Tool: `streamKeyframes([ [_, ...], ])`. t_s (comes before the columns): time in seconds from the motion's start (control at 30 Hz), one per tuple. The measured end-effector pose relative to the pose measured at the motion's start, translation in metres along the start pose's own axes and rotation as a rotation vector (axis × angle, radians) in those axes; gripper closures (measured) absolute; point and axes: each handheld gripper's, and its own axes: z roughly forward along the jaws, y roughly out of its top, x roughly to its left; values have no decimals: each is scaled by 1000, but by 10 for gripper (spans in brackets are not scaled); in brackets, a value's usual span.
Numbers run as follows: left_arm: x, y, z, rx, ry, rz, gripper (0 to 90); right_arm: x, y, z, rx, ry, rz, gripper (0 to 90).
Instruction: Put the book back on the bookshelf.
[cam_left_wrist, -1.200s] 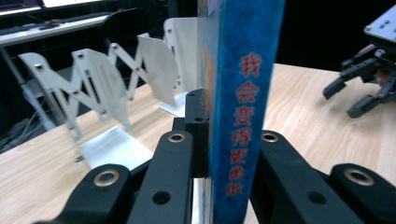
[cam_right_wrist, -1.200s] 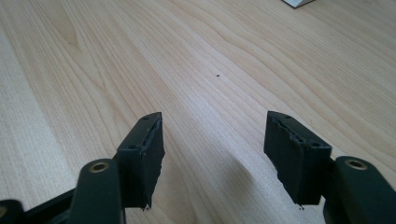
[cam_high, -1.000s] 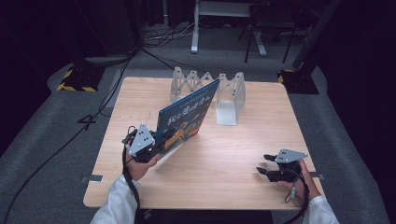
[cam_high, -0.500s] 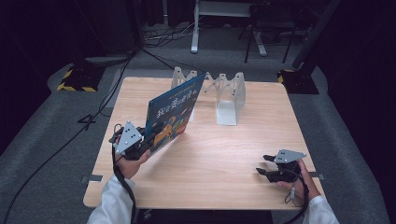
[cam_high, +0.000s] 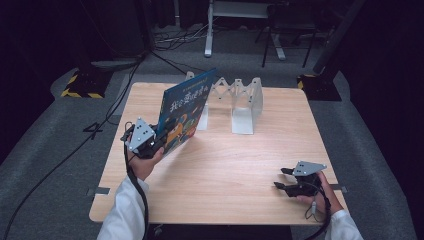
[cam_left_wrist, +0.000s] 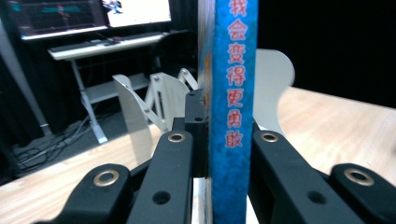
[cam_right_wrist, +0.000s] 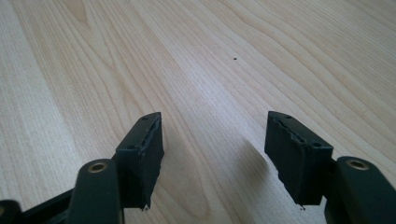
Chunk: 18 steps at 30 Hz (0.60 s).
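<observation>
Because the left gripper (cam_high: 150, 145) was clamped on the blue illustrated picture book (cam_high: 185, 111) — upright above the wooden table (cam_high: 240, 170), near the white accordion book rack (cam_high: 245, 100), presumably for slotting — the right gripper (cam_high: 286, 179) rested apart, jaws open and empty.

My left gripper (cam_left_wrist: 219, 140) clamps the blue book (cam_left_wrist: 232, 93) upright by its spine. Behind it stand the white folding rack (cam_left_wrist: 154, 102) and the wooden table (cam_left_wrist: 336, 126).

Blue book (cam_high: 186, 112) with red lettering, pale wood-grain table (cam_high: 240, 170), white rack (cam_high: 245, 102)
</observation>
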Motion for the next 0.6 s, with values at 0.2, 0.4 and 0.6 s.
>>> streamKeyframes([
  [0.2, 6, 12, 10, -14, 12, -6, 828, -1, -2, -1, -1, -1, 3, 375],
  [0.4, 9, 17, 23, -8, 37, -17, 828, -1, -2, -1, -4, 0, 5, 372],
  [0.6, 12, 17, 36, -14, 75, -45, 828, -1, -2, -1, -7, 8, 6, 373],
])
